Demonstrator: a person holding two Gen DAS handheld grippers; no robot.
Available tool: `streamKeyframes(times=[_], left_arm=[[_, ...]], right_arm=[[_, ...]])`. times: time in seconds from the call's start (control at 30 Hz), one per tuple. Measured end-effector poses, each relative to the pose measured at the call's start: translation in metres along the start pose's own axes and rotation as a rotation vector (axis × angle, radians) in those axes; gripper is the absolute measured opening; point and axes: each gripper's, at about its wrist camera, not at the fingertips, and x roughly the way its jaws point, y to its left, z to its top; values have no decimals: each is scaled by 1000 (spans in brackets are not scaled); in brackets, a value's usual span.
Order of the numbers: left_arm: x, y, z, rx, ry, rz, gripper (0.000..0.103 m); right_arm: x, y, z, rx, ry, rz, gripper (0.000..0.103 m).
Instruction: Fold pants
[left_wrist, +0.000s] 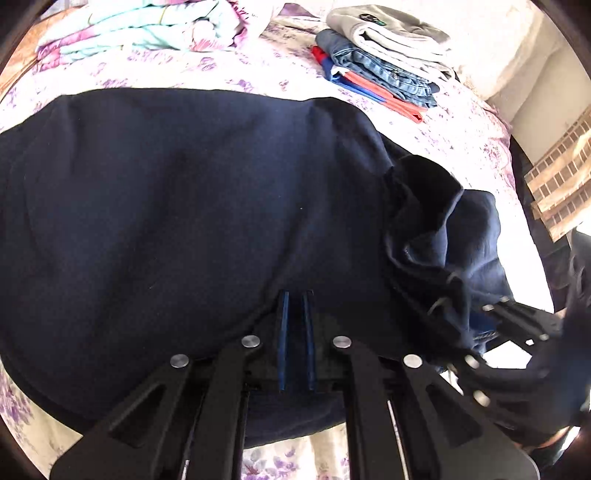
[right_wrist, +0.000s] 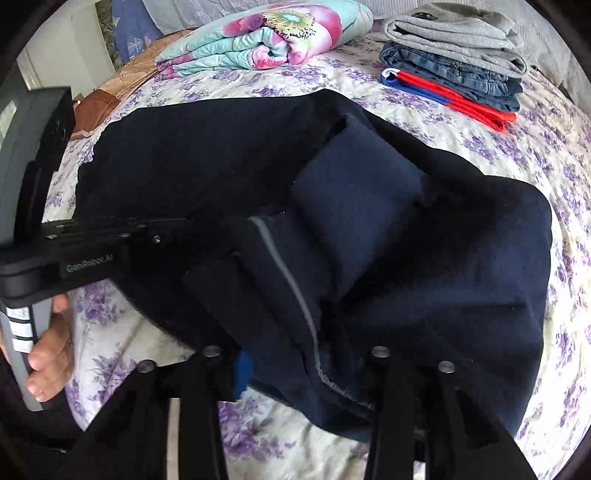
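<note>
Dark navy pants (left_wrist: 177, 206) lie spread on a floral bedsheet and also fill the right wrist view (right_wrist: 424, 266). My left gripper (left_wrist: 296, 295) is shut on the near edge of the pants, its blue pads close together with cloth between them. My right gripper (left_wrist: 491, 317) shows at the right of the left wrist view, shut on a bunched, lifted part of the pants near the waistband. In the right wrist view its fingertips (right_wrist: 243, 373) are mostly hidden under the cloth with the grey-trimmed edge (right_wrist: 291, 291). The left gripper's body (right_wrist: 110, 240) enters from the left.
A stack of folded clothes, grey, denim and red-blue (left_wrist: 384, 62), (right_wrist: 454, 62), lies at the far right of the bed. A folded floral quilt (left_wrist: 140, 29), (right_wrist: 266, 40) lies at the far left. The bed's right edge (left_wrist: 517, 192) is near a dark gap.
</note>
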Motion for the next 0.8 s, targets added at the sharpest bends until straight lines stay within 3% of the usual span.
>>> streamKeyframes(times=[0.03, 0.1, 0.2, 0.27, 0.33, 0.37, 0.4, 0.47, 0.57, 0.7, 0.73, 0.8], left_arm=[[1, 0, 1, 4, -7, 2, 8], [-1, 1, 0, 7, -12, 1, 8], [-2, -2, 0, 16, -18, 11, 8], [-4, -4, -1, 24, -22, 19, 8], [-5, -4, -2, 28, -26, 22, 8], [-5, -4, -2, 28, -28, 22, 8], [-6, -5, -3, 27, -30, 22, 8], [-6, -5, -3, 28, -32, 24, 8], [-11, -6, -3, 34, -43, 21, 8], [-53, -9, -16, 41, -130, -11, 9], [-67, -6, -20, 37, -147, -11, 13], [-96, 6, -30, 0, -190, 9, 31]], right_arm=[[-12, -2, 1, 28, 0, 61, 60], [-38, -4, 3, 61, -59, 137, 60], [-62, 0, 14, 36, -193, 14, 58], [-43, 6, 21, 23, -135, 21, 28], [-2, 14, 20, 4, -3, 17, 19], [17, 17, 18, -6, 35, -13, 19], [22, 21, 16, -17, -1, -35, 18], [18, 31, 20, -47, 16, -70, 18], [-6, 30, 37, 9, -20, 14, 15], [-12, 17, 60, 81, -138, -142, 15], [-2, 12, 65, 108, -131, -150, 16], [32, 1, 73, 138, -64, -132, 14]])
